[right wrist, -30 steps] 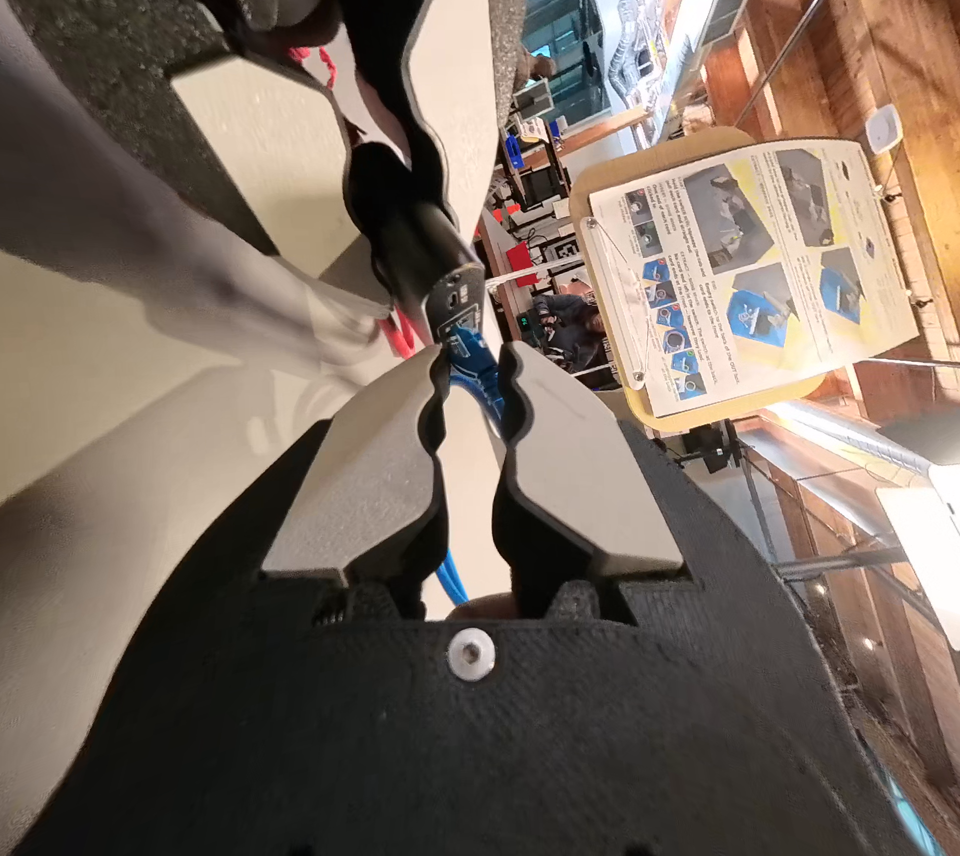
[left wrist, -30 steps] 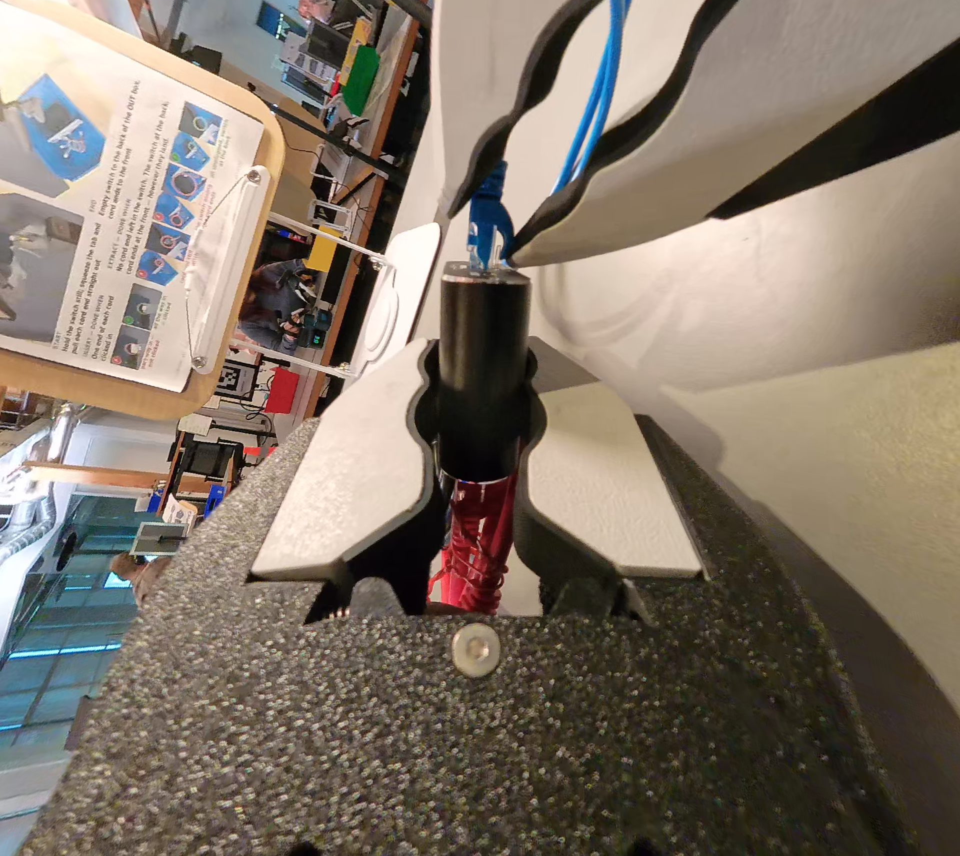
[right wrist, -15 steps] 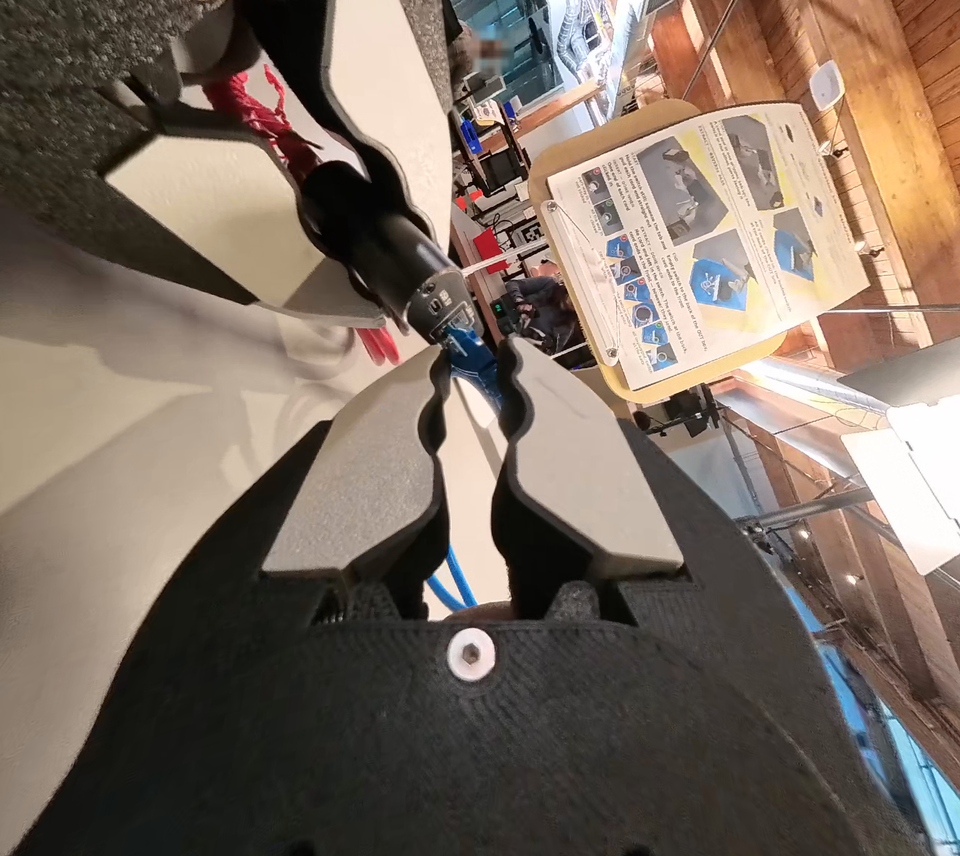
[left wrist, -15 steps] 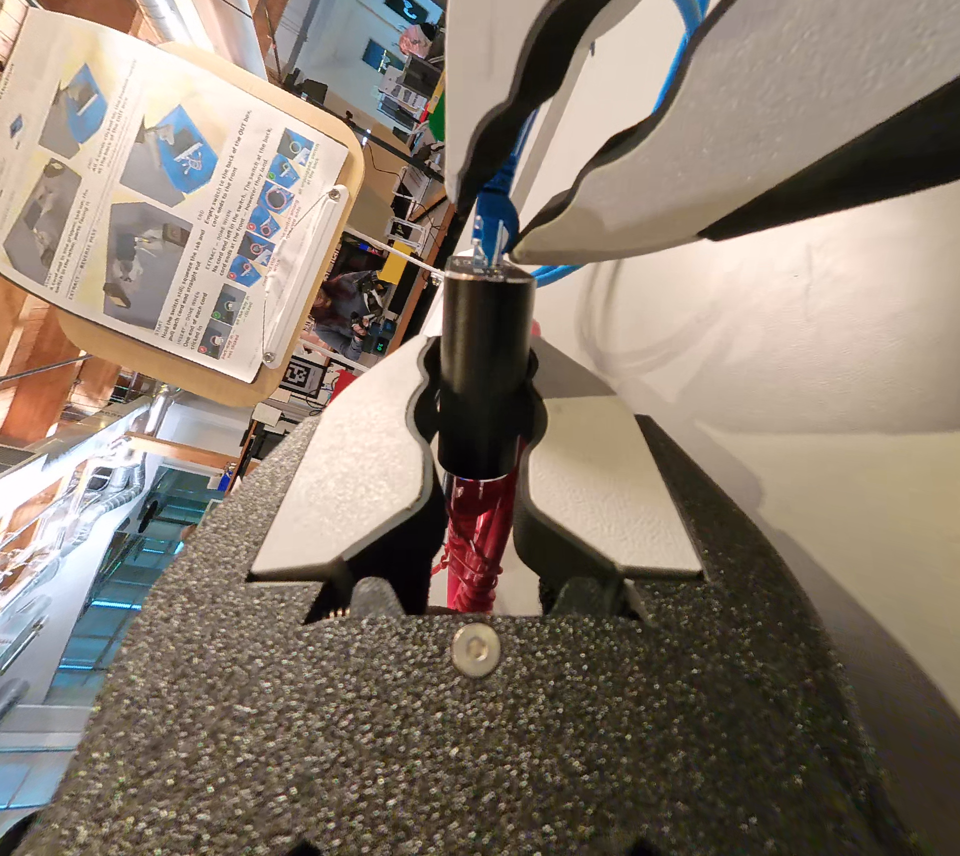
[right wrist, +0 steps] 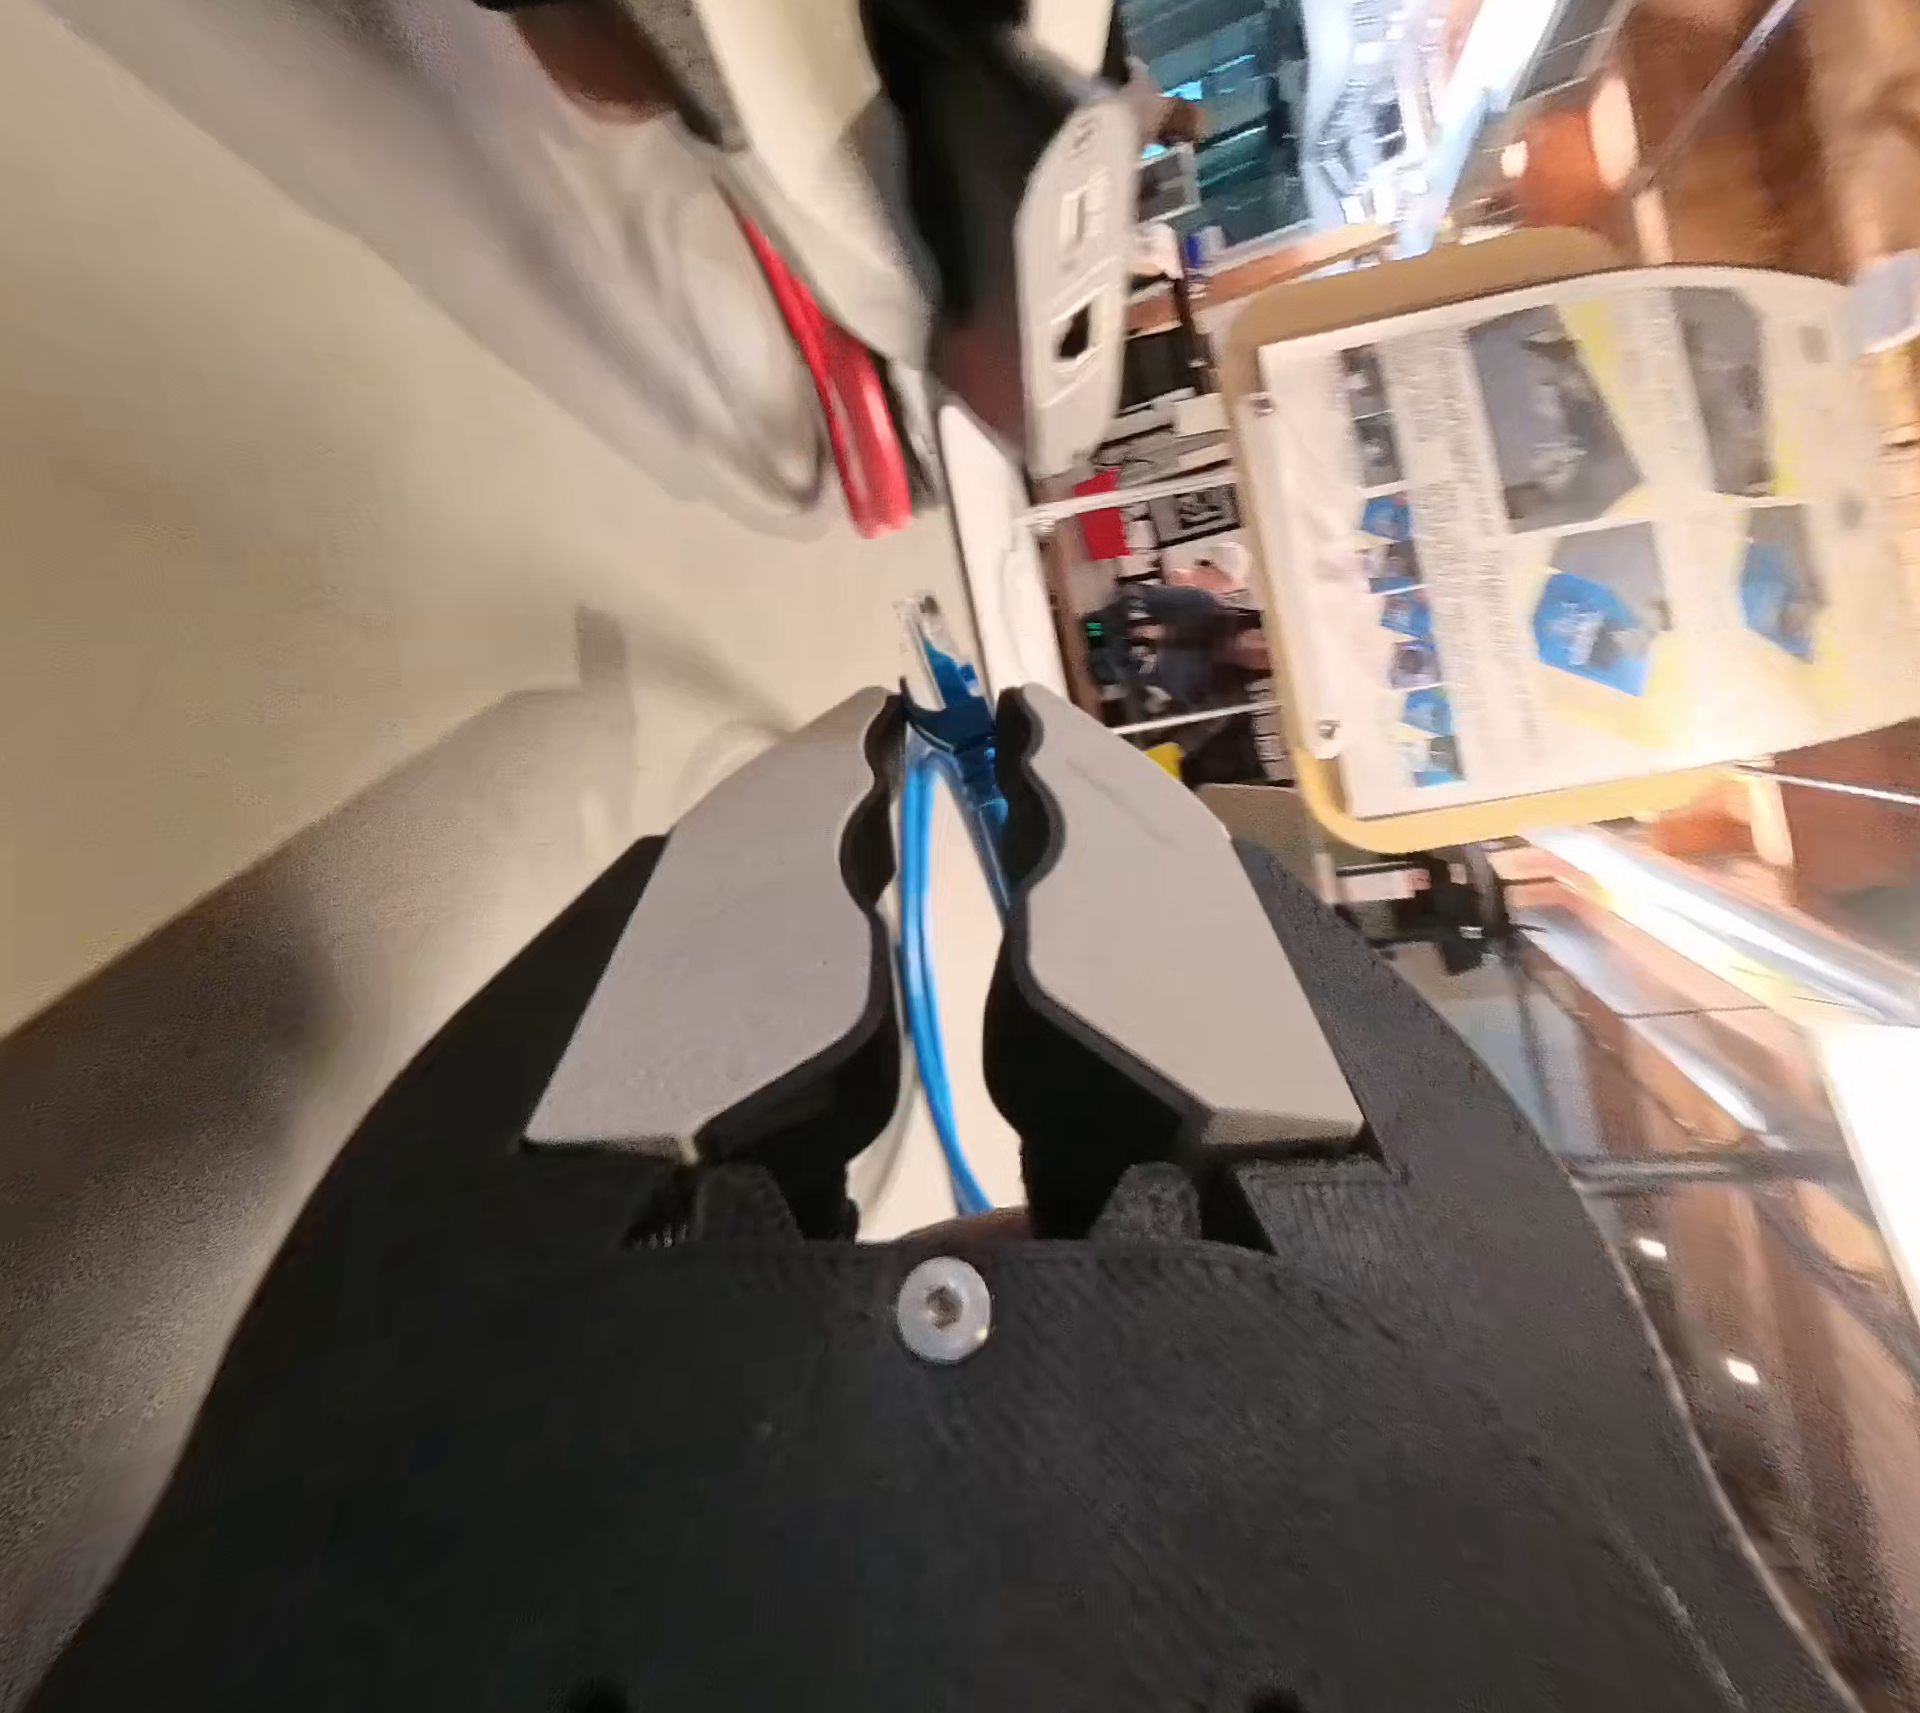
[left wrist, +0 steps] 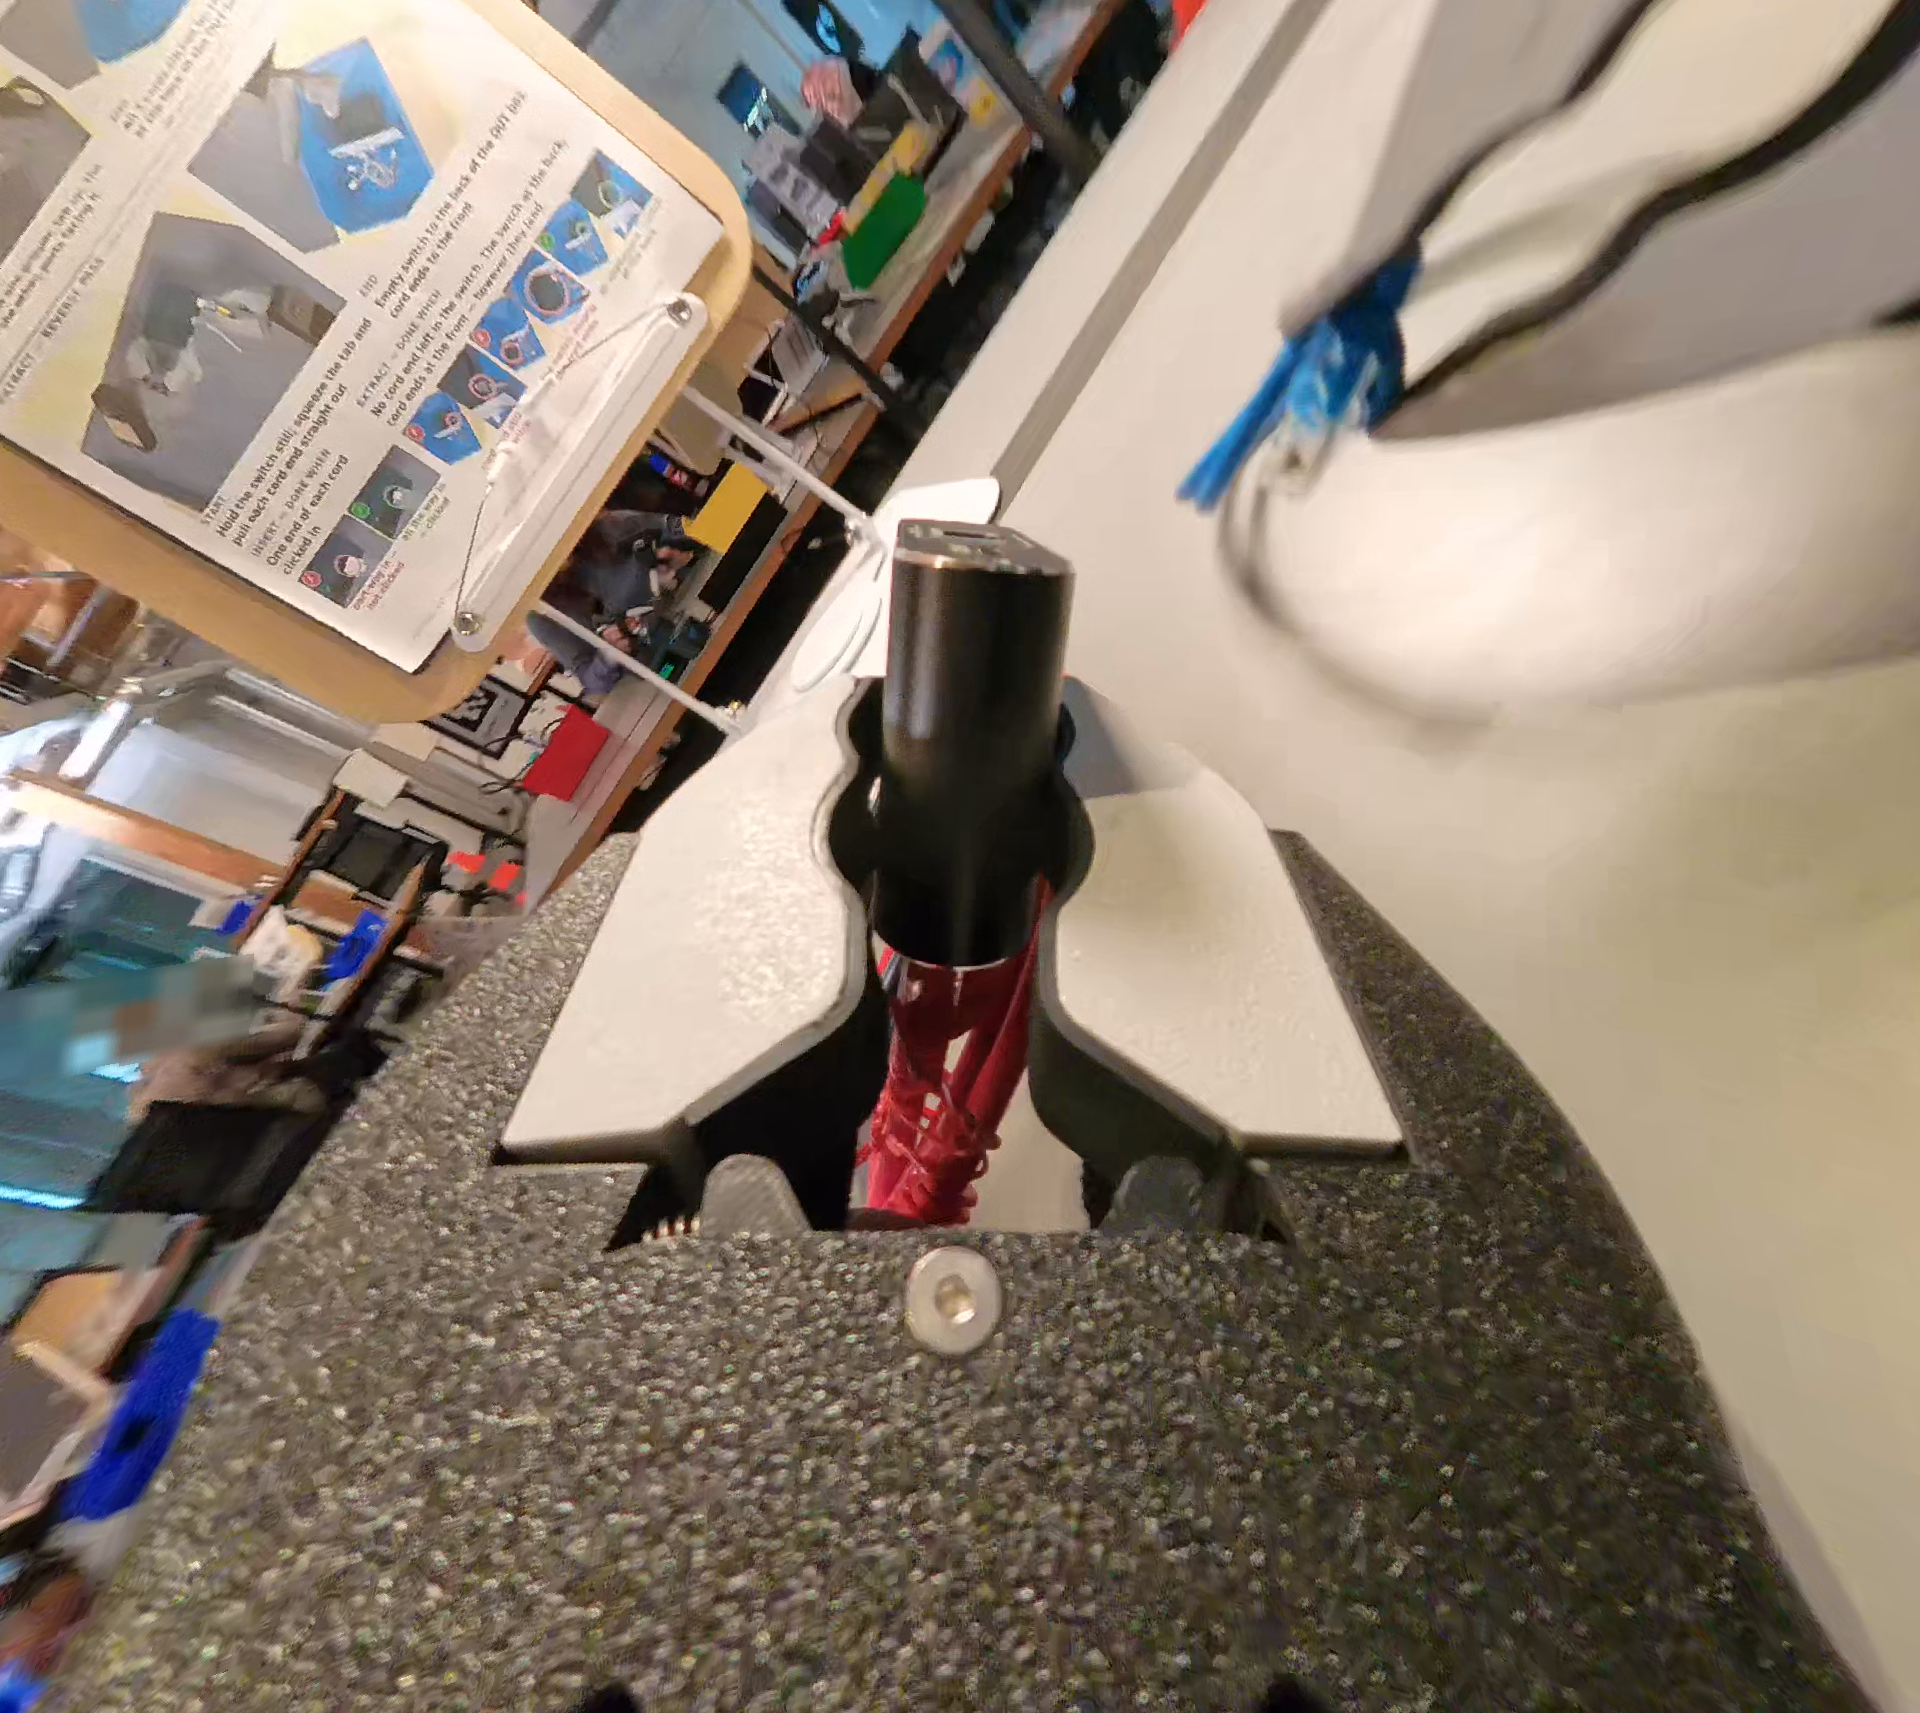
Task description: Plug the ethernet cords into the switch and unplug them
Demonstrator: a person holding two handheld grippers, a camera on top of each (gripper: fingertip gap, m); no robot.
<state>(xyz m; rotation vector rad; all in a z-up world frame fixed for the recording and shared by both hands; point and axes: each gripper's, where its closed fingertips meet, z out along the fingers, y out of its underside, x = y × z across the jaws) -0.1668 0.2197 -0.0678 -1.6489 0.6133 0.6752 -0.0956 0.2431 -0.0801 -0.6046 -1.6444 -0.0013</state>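
Observation:
My left gripper (left wrist: 961, 728) is shut on the switch (left wrist: 966, 728), a slim black body with a silver port face pointing away from me. Red cords (left wrist: 951, 1081) hang from its near end between the fingers. My right gripper (right wrist: 943, 713) is shut on the blue cord's plug (right wrist: 935, 666), whose clear tip sticks out past the fingertips, free of the switch. The blue cord (right wrist: 925, 988) runs back between the jaws. In the left wrist view the blue plug (left wrist: 1309, 385) sits off to the upper right of the switch. The switch's port face (right wrist: 1075, 281) shows blurred in the right wrist view.
A pale tabletop (left wrist: 1507, 832) lies under both grippers. A wooden board with an instruction sheet (left wrist: 343, 281) stands on a stand beyond the table edge; it also shows in the right wrist view (right wrist: 1558, 541). Red cord loops (right wrist: 852, 416) hang by the left gripper. Cluttered workbenches lie behind. The left gripper's tips are roughly 8 cm from the right gripper's.
The blue plug was seated in the switch's port; now it is out, and my right gripper has pulled it away to the side. The left gripper still holds the switch.

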